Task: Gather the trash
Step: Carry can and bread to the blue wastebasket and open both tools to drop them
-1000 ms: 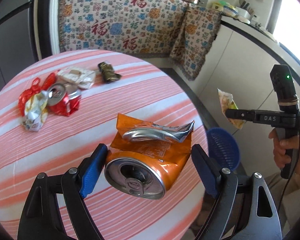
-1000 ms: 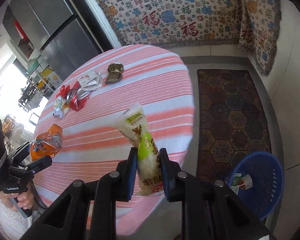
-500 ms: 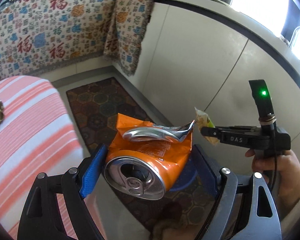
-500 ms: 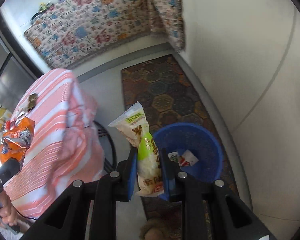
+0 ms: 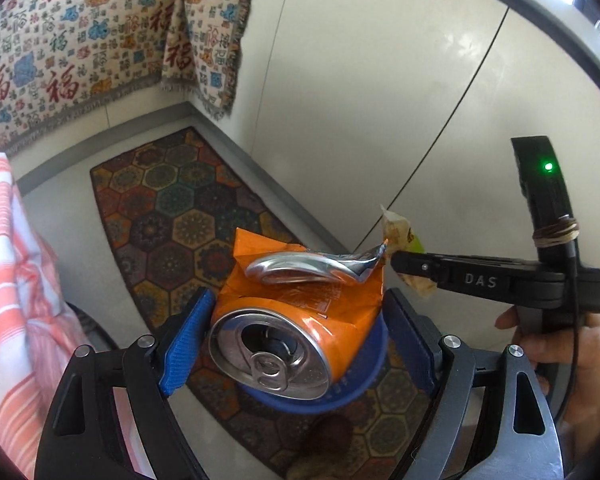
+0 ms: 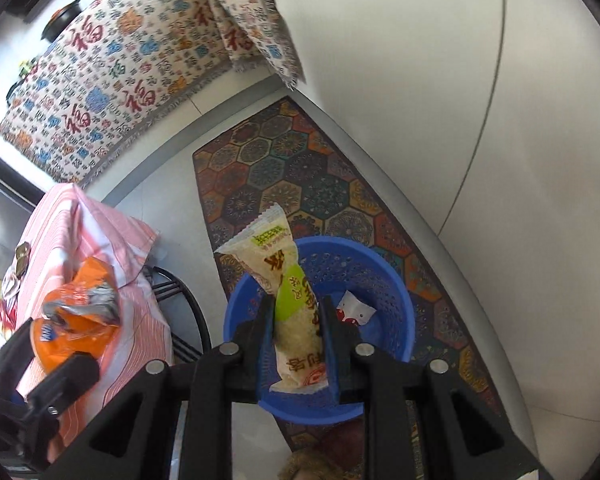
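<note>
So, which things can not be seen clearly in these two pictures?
- Blue basket: left wrist view, mostly hidden behind the crushed orange can.
- Basket contents: right wrist view, the snack wrapper in the right tool covers part of the inside; only one small white and red wrapper shows.
- Trash left on the striped table: right wrist view, small at the left edge.
- Brown thing at the bottom edge: both views, cut off.

The basket stands on the rug, which lies on the floor along the cabinet; in the basket lies a small wrapper; the table stands left of the basket; the right gripper holds a snack packet above the basket; the left gripper holds a crushed can over the basket too, left of the packet.
</note>
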The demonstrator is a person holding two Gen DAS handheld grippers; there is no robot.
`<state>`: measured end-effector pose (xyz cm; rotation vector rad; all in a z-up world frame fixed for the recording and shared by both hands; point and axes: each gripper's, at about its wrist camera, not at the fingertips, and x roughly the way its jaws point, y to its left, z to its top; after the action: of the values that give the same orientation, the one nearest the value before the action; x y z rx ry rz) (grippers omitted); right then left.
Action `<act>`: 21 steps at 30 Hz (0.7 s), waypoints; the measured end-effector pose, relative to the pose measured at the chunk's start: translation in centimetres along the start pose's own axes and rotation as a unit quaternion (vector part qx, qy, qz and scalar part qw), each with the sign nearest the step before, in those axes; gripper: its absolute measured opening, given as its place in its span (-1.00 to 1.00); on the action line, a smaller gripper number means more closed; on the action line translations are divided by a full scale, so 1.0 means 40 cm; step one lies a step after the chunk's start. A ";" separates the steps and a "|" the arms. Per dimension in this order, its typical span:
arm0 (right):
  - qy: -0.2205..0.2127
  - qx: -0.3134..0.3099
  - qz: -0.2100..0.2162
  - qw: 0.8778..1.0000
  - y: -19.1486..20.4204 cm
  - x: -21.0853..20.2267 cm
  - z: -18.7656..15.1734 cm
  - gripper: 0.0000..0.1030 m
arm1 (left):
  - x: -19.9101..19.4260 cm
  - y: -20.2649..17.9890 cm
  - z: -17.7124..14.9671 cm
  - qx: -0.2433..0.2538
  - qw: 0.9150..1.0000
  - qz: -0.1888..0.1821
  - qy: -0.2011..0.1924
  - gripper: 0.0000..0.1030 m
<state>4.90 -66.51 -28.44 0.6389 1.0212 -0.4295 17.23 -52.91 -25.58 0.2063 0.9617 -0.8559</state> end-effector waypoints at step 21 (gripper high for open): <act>-0.074 0.025 -0.008 0.997 -0.045 -0.035 0.022 0.20 | 0.020 0.001 0.046 -0.021 1.000 -0.003 -0.008 0.88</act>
<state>3.71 -68.38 -27.41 0.6333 0.8785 -0.5105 18.66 -54.28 -25.15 0.1597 0.9646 -0.8407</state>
